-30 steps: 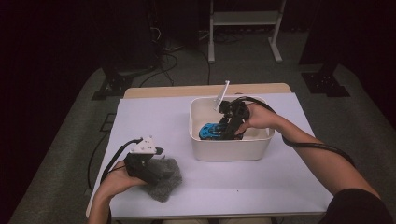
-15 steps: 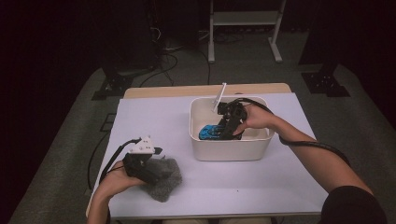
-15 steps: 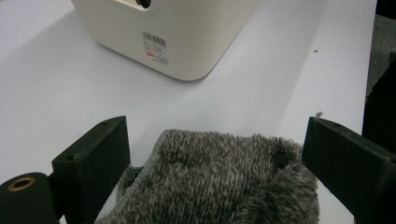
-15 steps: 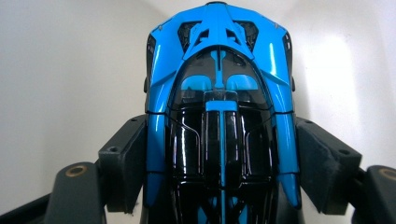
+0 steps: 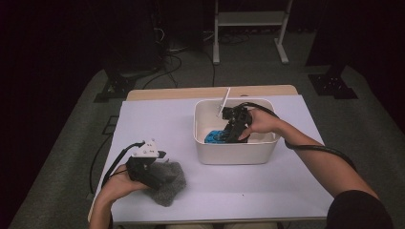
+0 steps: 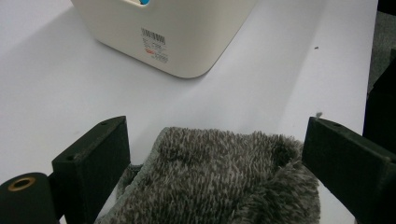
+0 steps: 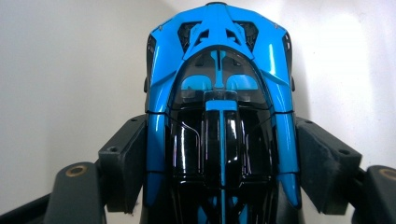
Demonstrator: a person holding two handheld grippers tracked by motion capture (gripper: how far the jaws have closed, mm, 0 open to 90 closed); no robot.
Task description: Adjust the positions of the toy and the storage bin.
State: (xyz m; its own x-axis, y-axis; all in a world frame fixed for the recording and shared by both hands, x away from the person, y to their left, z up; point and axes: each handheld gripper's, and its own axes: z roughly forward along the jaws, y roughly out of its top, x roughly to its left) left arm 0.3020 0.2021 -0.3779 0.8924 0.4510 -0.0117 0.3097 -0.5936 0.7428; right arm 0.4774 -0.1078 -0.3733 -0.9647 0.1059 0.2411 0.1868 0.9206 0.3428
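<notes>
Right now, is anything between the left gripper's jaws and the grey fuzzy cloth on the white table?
Nothing visible. The grey fuzzy cloth already lies between the left gripper's open jaws, which flank it without pressing. The cream plastic bin stands farther off.

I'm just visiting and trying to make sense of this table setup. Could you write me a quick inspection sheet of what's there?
Surface: white table top, bare apart from the things below.
Job's things: blue and black toy car inside the white bin; grey fluffy cloth near the front left.
Clutter: a white stick-like piece leans in the bin; what it is I cannot tell.
Grippers: right gripper shut on the toy car's sides; left gripper open, jaws either side of the cloth.
Cables: black cable along the right forearm.
Surroundings: dark room, grey floor, white metal stand behind.
</notes>
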